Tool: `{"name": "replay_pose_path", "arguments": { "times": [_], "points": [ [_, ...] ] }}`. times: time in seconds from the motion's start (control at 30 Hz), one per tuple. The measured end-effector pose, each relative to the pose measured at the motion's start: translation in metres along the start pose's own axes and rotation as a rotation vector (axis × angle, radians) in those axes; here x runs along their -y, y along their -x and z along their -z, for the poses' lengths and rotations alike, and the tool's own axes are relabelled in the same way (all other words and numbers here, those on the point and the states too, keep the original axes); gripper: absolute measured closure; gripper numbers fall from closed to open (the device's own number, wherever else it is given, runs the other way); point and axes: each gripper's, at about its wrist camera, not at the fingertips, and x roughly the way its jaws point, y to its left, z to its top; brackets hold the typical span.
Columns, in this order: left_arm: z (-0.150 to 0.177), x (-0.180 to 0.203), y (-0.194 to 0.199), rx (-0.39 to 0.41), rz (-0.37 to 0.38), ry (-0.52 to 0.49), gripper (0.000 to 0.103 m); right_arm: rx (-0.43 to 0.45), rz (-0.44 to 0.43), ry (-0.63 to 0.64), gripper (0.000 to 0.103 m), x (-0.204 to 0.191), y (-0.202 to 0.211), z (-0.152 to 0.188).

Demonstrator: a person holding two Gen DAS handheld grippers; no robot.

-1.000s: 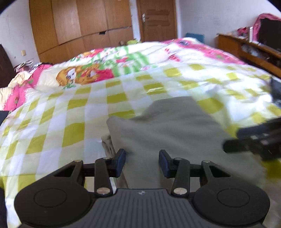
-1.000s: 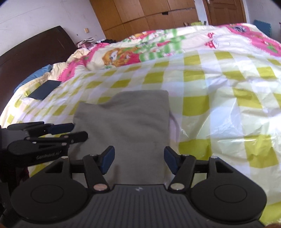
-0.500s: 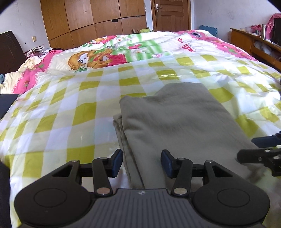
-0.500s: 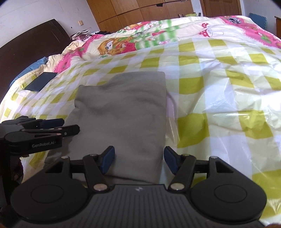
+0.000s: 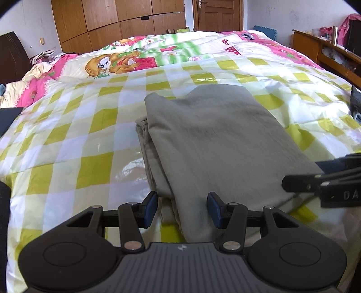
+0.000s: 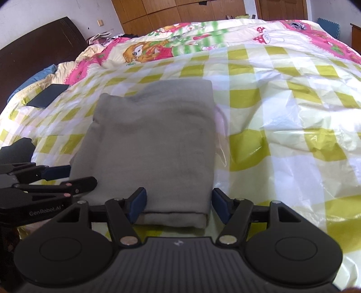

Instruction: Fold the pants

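Observation:
The grey pants [image 5: 216, 139] lie folded in a thick rectangle on the checked bedcover, also in the right wrist view [image 6: 153, 139]. My left gripper [image 5: 182, 209] is open and empty, just short of the stack's near left corner. My right gripper [image 6: 179, 207] is open and empty, its fingers either side of the near right end of the stack. Each gripper shows from the side in the other's view: the right one [image 5: 320, 180], the left one [image 6: 52, 180].
A yellow-and-white checked plastic sheet [image 5: 67, 139] covers the bed. A cartoon quilt [image 5: 140, 58] lies beyond it. A dark flat object [image 6: 47, 95] lies at the left. A wooden side unit [image 5: 327, 49] stands on the right; wardrobes [image 5: 117, 20] and a door are behind.
Both grippers have drawn back toward the near edge of the bed and dropped lower. The folded pants lie still. Both stay open.

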Motion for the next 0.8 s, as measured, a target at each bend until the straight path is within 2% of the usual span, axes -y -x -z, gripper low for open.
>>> {"name": "replay_pose_path", "arguments": {
  "times": [0.33,0.53,0.73,0.8],
  "points": [
    [0.025,0.005,0.034,0.002,0.015,0.054,0.041,0.014,-0.011,-0.028,0.037,-0.006,0.027,0.021],
    [0.040,0.007,0.042,-0.011,0.022,0.073,0.041,0.022,-0.006,-0.047,0.037,-0.007,0.038,0.029],
    [0.035,0.003,0.048,0.035,0.058,0.112,0.041,0.016,-0.020,-0.057,0.037,-0.009,0.036,0.026],
    [0.031,0.005,0.040,0.022,0.067,0.097,0.041,0.005,-0.032,-0.047,0.037,-0.012,0.029,0.022]
  ]
}}
